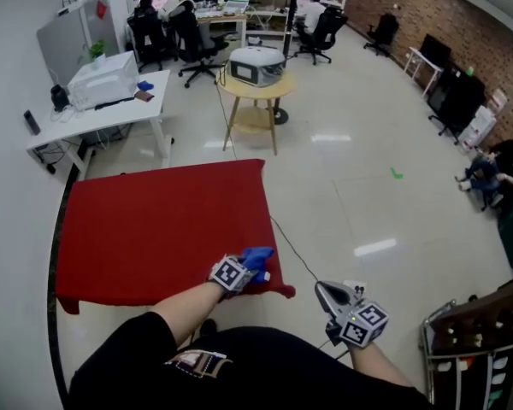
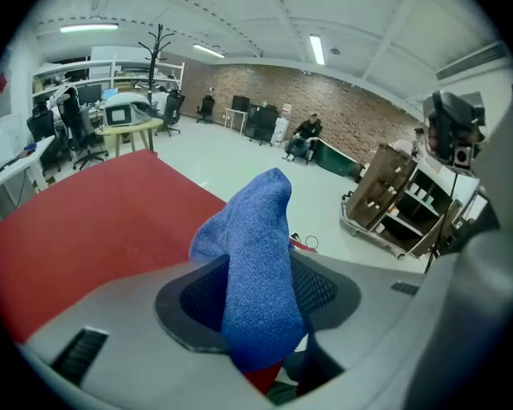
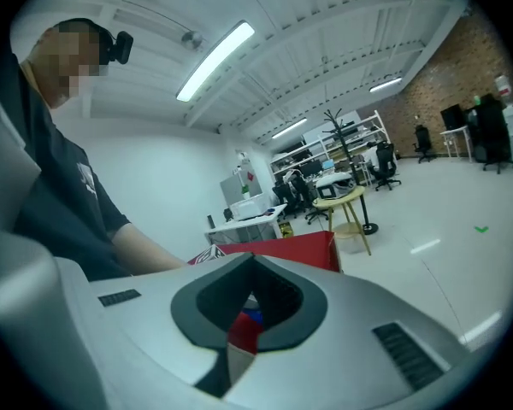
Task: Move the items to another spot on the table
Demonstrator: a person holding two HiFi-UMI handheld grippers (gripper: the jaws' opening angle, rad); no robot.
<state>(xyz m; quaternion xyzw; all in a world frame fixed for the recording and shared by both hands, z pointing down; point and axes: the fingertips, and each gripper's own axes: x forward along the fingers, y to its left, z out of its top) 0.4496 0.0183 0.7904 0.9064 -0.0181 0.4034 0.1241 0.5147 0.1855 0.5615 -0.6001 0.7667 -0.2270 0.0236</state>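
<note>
Left gripper clenched on a blue cloth. In the left gripper view the cloth stood up from between the two jaws, folded over at the top, with a pad pressing it from each side. The head view placed this gripper over the near right corner of the red worktop, the cloth pointing away from the person. The cloth sat low over that corner, but contact with the red surface could not be settled from this angle. Right gripper hung off the worktop, to the right of the same corner, above the floor and apart from the cloth. In the right gripper view its jaws were closed tip against tip with nothing between them. Through the slit below the tips a strip of red and a spot of blue showed. Beyond the far edge of the worktop stood a round wooden table carrying a white device. A white desk with a printer stood at the far left. A shelf cart was at the lower right of the head view. Seated people were visible at the far desks and along the brick wall.
</note>
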